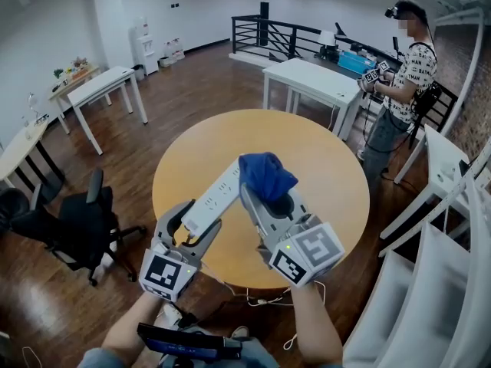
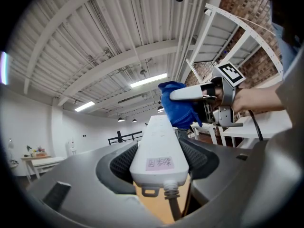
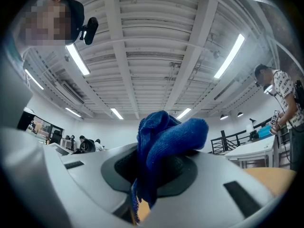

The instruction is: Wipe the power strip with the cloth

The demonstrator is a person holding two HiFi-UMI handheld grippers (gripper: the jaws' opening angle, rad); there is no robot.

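**Both tools loaded, cloth at the far end of the strip**

We hold the left tool [image 1: 198, 219] clamped on the white power strip [image 1: 219, 190]. Its two jaws press the strip's sides near the end where the cable [image 2: 173, 205] comes out. In the left gripper view a small pink label [image 2: 159, 163] sits on top of the strip just ahead of that end. From the grip the strip runs forward, away from us, with the socket face up. It is lifted off the round wooden bench [image 1: 322, 152] and hangs over the bench's near half.

Our right tool [image 1: 270, 198] is closed on the blue cloth [image 1: 265, 175]. The right gripper view shows the fabric bunched between the jaws. A thick fold bulges out above them and a thin tail hangs below.

In the head view the cloth meets the far end of the strip and covers that tip. In the left gripper view the blue bundle sits right behind the strip's end. We cannot tell how firmly it presses there. The two tools angle toward each other, well apart at the marker cubes and close together at the jaws.

Behind the bench a person [image 1: 403, 75] stands beside a white table [image 1: 314, 79]. A black chair [image 1: 77, 221] stands on the wooden floor to our left.
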